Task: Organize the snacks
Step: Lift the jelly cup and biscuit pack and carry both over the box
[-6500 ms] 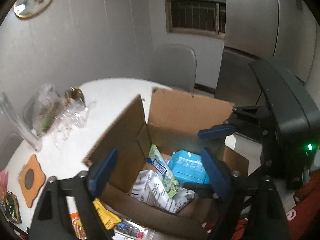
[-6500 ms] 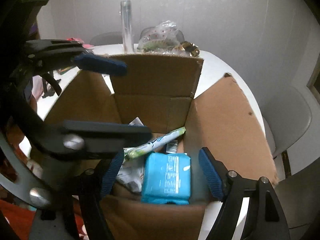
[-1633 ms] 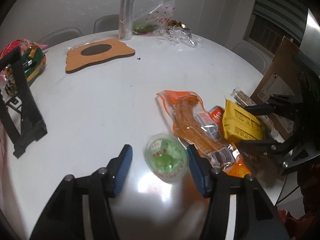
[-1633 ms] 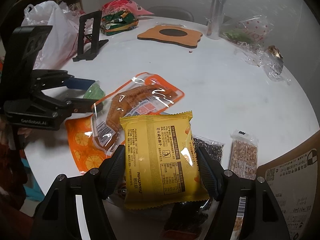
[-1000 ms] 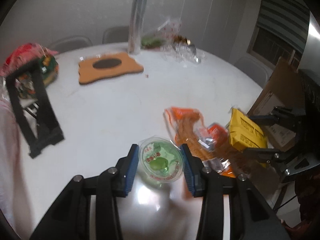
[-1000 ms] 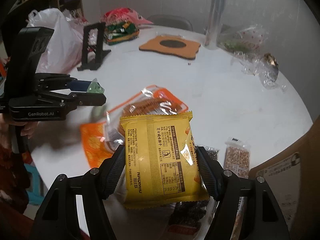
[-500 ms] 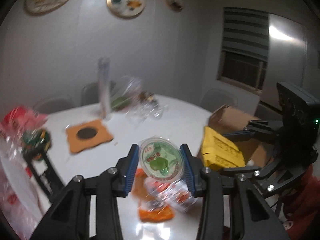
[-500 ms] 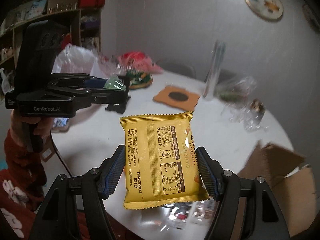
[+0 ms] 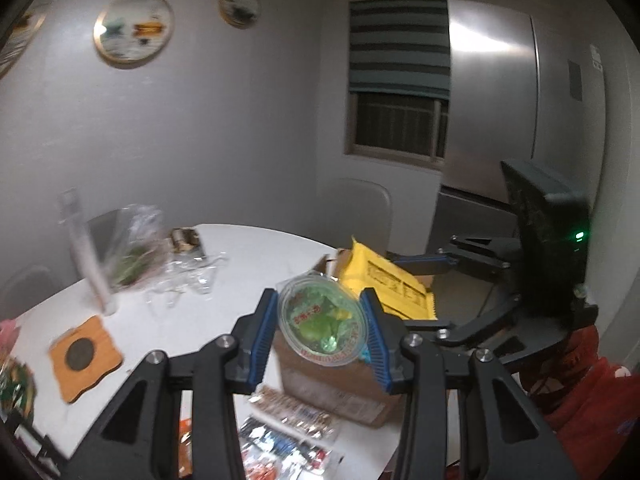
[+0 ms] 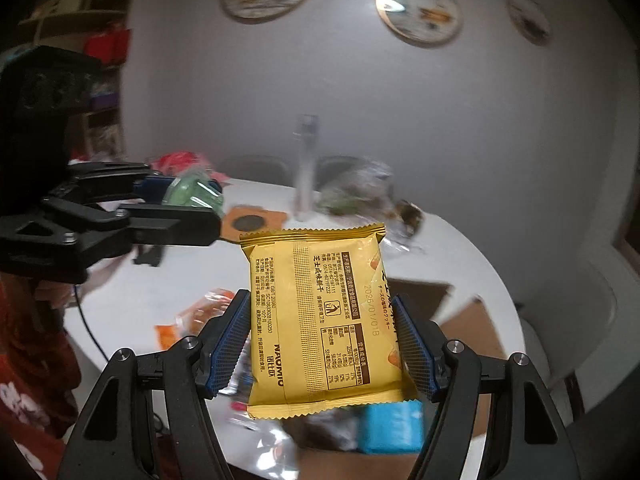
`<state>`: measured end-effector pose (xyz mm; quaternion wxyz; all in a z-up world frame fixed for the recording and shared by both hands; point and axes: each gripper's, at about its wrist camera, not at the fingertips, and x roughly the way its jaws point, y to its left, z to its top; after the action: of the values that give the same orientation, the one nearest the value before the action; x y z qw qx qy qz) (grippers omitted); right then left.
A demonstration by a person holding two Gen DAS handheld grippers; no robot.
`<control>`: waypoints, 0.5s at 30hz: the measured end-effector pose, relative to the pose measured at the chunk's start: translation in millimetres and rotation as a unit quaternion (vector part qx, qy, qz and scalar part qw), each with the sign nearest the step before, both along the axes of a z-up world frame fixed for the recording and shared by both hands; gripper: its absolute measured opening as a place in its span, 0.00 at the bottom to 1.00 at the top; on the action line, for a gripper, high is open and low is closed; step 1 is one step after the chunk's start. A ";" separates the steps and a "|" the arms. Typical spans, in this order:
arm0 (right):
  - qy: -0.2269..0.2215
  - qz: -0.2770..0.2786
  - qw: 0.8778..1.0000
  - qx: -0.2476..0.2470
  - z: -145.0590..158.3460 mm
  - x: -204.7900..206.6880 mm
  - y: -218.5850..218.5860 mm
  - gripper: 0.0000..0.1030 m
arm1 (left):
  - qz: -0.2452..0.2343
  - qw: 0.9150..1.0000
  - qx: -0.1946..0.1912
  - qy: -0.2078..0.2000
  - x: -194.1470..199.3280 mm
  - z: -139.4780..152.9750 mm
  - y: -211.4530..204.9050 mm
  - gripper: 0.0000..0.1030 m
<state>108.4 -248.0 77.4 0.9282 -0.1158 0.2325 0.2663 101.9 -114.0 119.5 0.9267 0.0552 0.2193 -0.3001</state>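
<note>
The left gripper [image 9: 323,330] is pinching one green jelly cup [image 9: 322,325] and the right gripper [image 10: 322,342] is clamping one yellow packet [image 10: 324,316], both carried in the air over the open box [image 9: 340,384]. One blue pack [image 10: 390,426] is already lying inside. On the counter [image 9: 240,264], at least three packets [image 9: 288,432] near the box are still waiting, blurred.

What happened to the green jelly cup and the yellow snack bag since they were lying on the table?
Both got picked up. The left gripper closed on the green jelly cup, the right gripper on the yellow snack bag, and both lifted them off the white table toward the cardboard box. The orange packets stayed put.
</note>
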 end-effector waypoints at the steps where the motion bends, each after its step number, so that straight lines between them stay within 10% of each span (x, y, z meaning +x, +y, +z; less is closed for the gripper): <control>1: 0.005 -0.012 1.000 0.000 -2.7 4.5 -9.0 0.65 | -0.008 1.000 0.003 0.006 5.4 -1.0 -9.5 0.38; 15: 0.109 -0.036 0.993 -0.022 -71.9 70.8 -46.7 0.65 | -0.040 0.987 0.112 0.111 80.4 -49.7 -107.3 0.38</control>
<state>179.2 -294.7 5.5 0.9036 -0.0982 0.3422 0.2383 182.3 -221.3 69.8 0.8719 0.1335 0.3510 -0.3143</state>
